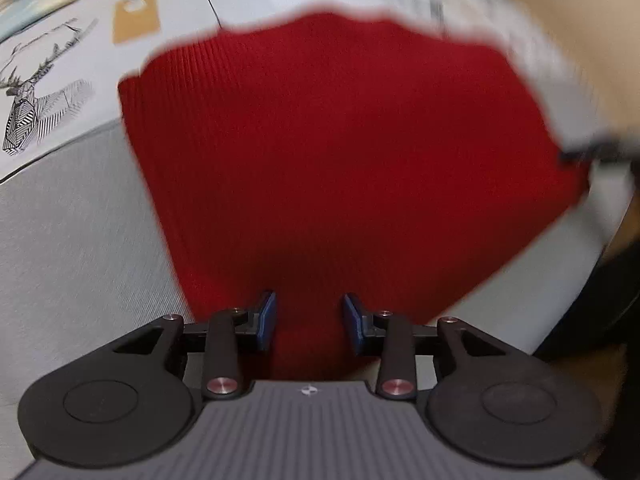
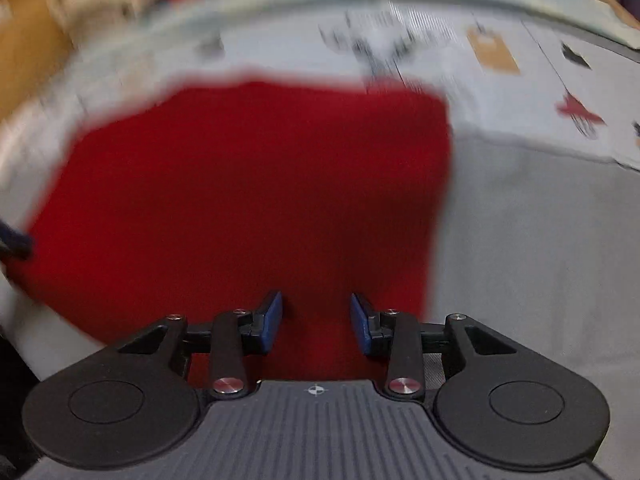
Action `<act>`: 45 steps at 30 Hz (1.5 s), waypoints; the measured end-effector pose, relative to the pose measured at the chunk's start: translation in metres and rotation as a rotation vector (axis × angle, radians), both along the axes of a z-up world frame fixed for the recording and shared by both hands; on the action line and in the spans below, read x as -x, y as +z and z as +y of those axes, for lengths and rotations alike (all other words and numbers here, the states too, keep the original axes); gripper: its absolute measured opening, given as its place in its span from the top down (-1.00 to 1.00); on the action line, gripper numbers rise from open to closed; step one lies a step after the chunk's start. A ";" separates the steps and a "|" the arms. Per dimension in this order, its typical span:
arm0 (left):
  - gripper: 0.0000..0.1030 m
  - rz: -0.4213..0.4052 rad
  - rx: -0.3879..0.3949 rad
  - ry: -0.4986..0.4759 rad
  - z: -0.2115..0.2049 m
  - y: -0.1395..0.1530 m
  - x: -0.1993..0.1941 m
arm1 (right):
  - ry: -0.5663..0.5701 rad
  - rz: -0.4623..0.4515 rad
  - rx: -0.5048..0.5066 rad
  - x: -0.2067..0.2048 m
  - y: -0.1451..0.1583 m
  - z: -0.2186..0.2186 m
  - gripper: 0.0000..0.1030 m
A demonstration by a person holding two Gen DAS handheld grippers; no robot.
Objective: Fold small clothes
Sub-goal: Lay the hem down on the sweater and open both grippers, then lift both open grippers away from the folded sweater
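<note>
1. Ahead of both pairs of fingers lies a red ribbed garment (image 1: 340,160), spread over a grey-and-white printed cloth (image 1: 72,232) that covers the surface; whether that surface is a counter or a bed cannot be told.
2. Fingers of the left gripper (image 1: 309,322) stand apart, with red fabric showing in the gap between the blue pads (image 1: 267,320). Nothing is pinched: the cloth lies under and beyond them, not clamped.
3. Fingers of the right gripper (image 2: 316,322) are likewise spread, the near edge of the garment (image 2: 240,200) running beneath them. Its pads (image 2: 271,322) appear to hover just over the fabric; contact cannot be confirmed.
4. Left of the left fingers, a deer drawing (image 1: 28,96) is printed on the cloth, and farther off lies a tan card tag (image 1: 136,16). Both are beside the garment, not on it.
5. Progress, as a judgement: the garment looks like a compact, roughly rectangular panel with no sleeves or loose ends showing, so at least part of the folding may be done. Blur hides the far edge, so layers cannot be counted.
6. What is left, probably: taking hold of the near edge with both grippers and bringing it over to the far edge, then smoothing. No other clothes awaiting folding can be made out clearly.
</note>
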State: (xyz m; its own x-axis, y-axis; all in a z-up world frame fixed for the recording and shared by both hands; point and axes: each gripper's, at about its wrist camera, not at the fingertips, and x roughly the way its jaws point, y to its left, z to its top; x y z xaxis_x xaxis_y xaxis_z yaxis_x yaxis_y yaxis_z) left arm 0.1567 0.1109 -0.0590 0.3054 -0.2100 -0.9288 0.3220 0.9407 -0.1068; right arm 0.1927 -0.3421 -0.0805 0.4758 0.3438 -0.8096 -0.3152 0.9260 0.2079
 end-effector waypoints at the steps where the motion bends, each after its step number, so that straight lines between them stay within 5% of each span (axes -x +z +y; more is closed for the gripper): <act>1: 0.25 -0.013 -0.016 -0.013 -0.001 0.000 0.005 | -0.008 0.026 -0.002 0.002 -0.004 -0.005 0.22; 10: 0.25 -0.028 -0.039 0.102 0.010 0.002 0.018 | -0.048 0.018 0.003 0.024 -0.007 -0.023 0.40; 13: 0.25 -0.042 -0.057 0.109 0.006 0.005 0.018 | -0.082 0.016 0.054 0.026 -0.009 -0.024 0.18; 16: 0.25 -0.049 -0.070 0.113 0.003 0.008 0.022 | -0.101 0.003 0.053 0.029 -0.008 -0.027 0.20; 32: 0.24 -0.065 -0.067 0.115 0.003 0.012 0.019 | -0.225 -0.225 0.065 0.037 0.026 -0.025 0.17; 36: 0.21 -0.140 -0.064 0.168 0.002 0.032 0.025 | -0.246 -0.326 0.074 0.044 0.041 -0.013 0.17; 43: -0.03 -0.405 -0.101 0.215 0.013 0.086 0.050 | -0.178 -0.440 0.061 0.059 0.059 0.037 0.17; 45: -0.03 -0.407 -0.066 0.272 0.024 0.085 0.051 | -0.136 -0.460 0.076 0.062 0.059 0.060 0.17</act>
State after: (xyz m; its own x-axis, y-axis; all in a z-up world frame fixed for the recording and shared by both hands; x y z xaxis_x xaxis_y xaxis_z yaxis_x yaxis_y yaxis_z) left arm 0.1059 0.1345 0.0260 0.6818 -0.0167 -0.7313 0.0670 0.9970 0.0398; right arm 0.1312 -0.2819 -0.0218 0.8268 0.2021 -0.5249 -0.2341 0.9722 0.0056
